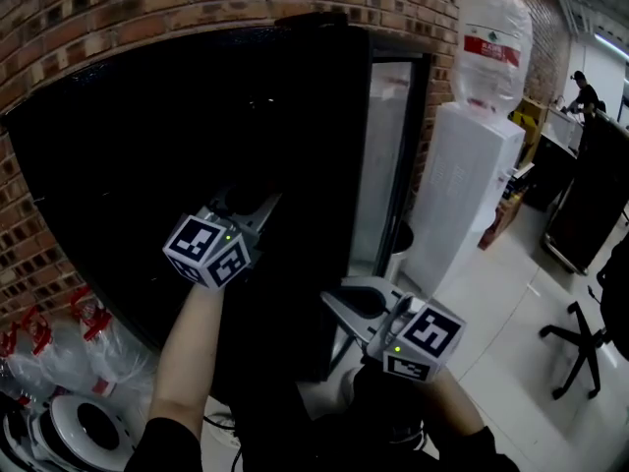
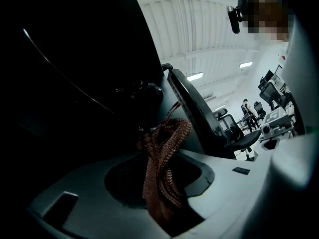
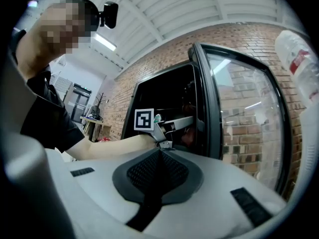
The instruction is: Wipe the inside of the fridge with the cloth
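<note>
A reddish-brown knitted cloth [image 2: 164, 158] hangs bunched between the jaws of my left gripper [image 2: 162, 133], which is shut on it. In the head view the left gripper [image 1: 254, 205] points up against the black fridge [image 1: 147, 136]; the cloth itself is hidden there. The right gripper view shows that left gripper [image 3: 182, 121] reaching into the fridge's dark opening beside the glass door [image 3: 244, 108]. My right gripper [image 1: 336, 299] is lower and to the right, in front of the open door [image 1: 388, 165]. Its jaws [image 3: 159, 152] are shut with nothing in them.
A white water dispenser [image 1: 462, 195] with a bottle [image 1: 491, 47] on top stands just right of the fridge. An office chair [image 1: 580, 347] is at the far right. Plastic bags [image 1: 59, 352] and plates [image 1: 84, 421] lie at the lower left by the brick wall [image 1: 59, 28].
</note>
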`<state>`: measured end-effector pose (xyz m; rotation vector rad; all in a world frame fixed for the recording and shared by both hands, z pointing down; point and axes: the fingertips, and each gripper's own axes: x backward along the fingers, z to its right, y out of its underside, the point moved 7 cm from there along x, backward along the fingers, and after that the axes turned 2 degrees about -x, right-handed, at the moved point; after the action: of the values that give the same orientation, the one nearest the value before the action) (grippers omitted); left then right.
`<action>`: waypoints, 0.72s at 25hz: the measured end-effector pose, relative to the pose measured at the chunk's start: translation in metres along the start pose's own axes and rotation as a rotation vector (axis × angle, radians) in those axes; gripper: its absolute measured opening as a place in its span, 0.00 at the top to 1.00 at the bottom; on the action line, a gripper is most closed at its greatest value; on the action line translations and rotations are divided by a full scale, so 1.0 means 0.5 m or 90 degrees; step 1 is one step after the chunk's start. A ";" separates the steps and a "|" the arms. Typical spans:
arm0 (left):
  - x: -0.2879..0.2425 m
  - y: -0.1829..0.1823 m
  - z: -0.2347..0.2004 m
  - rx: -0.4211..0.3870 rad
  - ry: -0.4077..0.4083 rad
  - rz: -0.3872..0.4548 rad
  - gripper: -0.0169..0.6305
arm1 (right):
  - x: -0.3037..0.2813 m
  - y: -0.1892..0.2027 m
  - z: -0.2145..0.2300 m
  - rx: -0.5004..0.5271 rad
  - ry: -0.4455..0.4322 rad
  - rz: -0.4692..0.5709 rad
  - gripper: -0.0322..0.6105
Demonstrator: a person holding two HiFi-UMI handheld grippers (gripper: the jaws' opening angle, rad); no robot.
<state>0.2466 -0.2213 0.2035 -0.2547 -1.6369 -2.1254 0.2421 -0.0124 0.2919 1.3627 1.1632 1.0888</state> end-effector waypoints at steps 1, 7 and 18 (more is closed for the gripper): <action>-0.001 0.002 -0.004 -0.001 -0.004 -0.001 0.76 | -0.012 -0.005 -0.001 0.001 -0.001 -0.002 0.94; -0.015 0.025 -0.024 -0.027 -0.033 -0.019 0.76 | -0.059 -0.020 -0.005 0.027 -0.017 -0.018 0.94; -0.035 0.047 -0.116 -0.033 -0.065 -0.045 0.76 | -0.062 -0.001 -0.029 0.016 -0.056 -0.020 0.94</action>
<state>0.2798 -0.2771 0.2004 -0.3315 -1.6712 -2.2438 0.2237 -0.0412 0.2920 1.3942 1.1339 0.9846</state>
